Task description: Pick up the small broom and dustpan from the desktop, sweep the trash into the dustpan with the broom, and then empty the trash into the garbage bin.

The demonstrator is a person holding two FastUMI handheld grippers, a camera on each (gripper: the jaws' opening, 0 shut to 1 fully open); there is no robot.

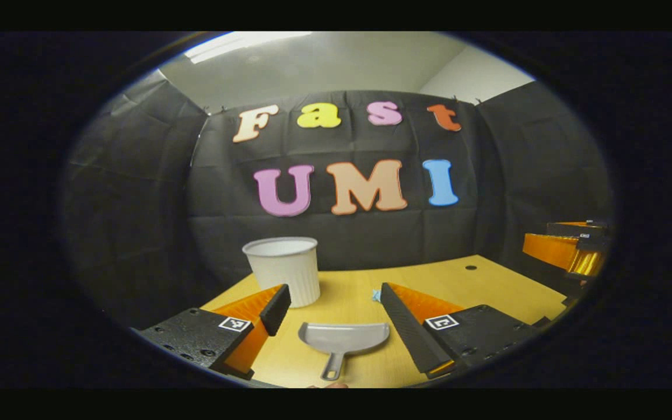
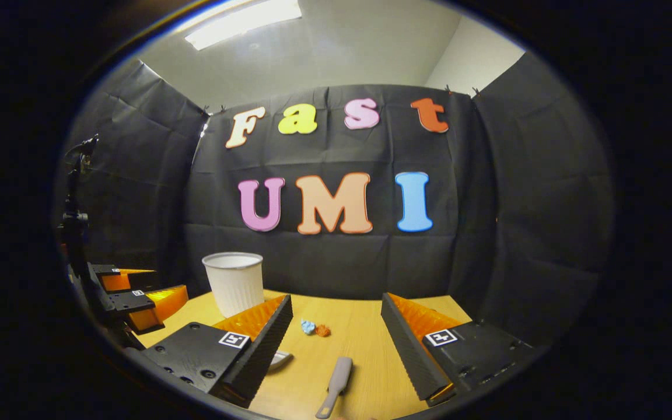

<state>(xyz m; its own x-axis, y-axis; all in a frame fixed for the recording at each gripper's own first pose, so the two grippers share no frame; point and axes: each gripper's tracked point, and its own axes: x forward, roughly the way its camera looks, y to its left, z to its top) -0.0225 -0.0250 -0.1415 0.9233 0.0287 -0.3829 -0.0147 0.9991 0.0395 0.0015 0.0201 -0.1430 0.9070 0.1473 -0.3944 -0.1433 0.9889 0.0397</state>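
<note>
A grey dustpan lies flat on the wooden desktop, handle toward me, between the fingers of my open left gripper, which hovers above it. In the right gripper view a small grey broom lies on the desktop below my open right gripper. Two crumpled scraps of trash, one blue and one orange, rest just beyond the broom. A blue scrap of trash peeks out beside my left gripper's right finger. The white ribbed garbage bin stands at the desk's back left, and the same garbage bin is seen behind my right gripper's left finger.
The other gripper hangs at the far right of the left gripper view. In the right gripper view the left gripper hangs at the far left, beside a dark stand. A small hole marks the desktop. Black cloth walls close the booth.
</note>
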